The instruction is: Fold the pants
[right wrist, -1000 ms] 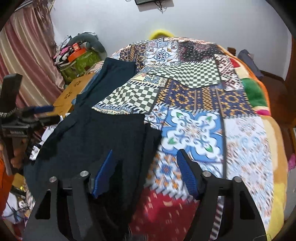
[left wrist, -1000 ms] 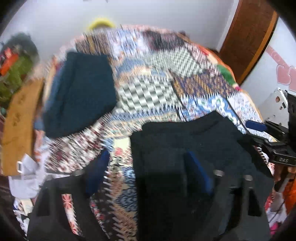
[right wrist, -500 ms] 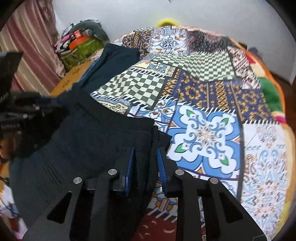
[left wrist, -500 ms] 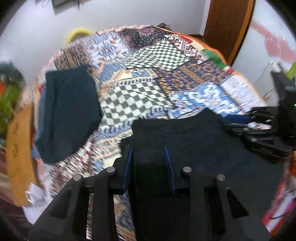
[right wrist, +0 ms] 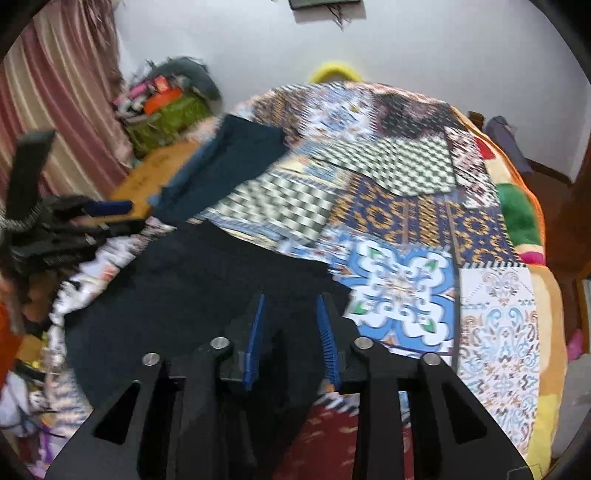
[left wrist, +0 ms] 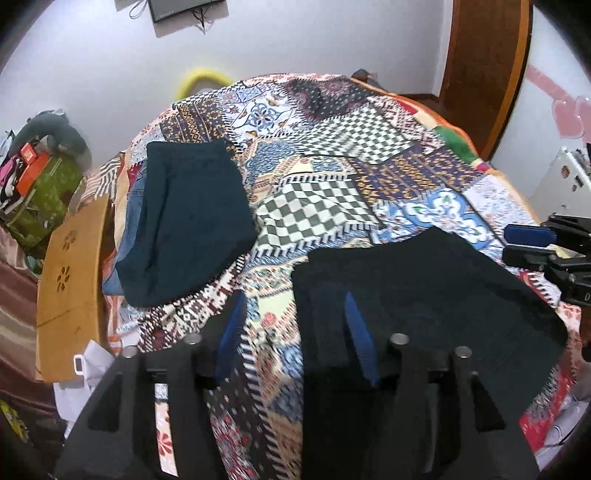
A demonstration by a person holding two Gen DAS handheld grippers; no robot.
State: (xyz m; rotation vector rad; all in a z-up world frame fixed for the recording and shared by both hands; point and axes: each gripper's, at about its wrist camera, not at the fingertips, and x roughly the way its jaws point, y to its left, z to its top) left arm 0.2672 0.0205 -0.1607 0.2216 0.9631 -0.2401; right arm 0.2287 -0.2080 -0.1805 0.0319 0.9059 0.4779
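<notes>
From the right wrist view the quilt (right wrist: 399,206) smears with motion blur, its checks running together. The black pants (left wrist: 424,295) run under both grippers' frames, so their near edge is hidden. A jeans stack (left wrist: 129,218) shows only a sliver beneath the teal pants (left wrist: 188,221). The wall screen (left wrist: 181,7) is cut by the top edge.

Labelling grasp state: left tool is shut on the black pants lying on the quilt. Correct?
No. The left tool is open over the black pants lying on the quilt, per the left wrist view.
</notes>
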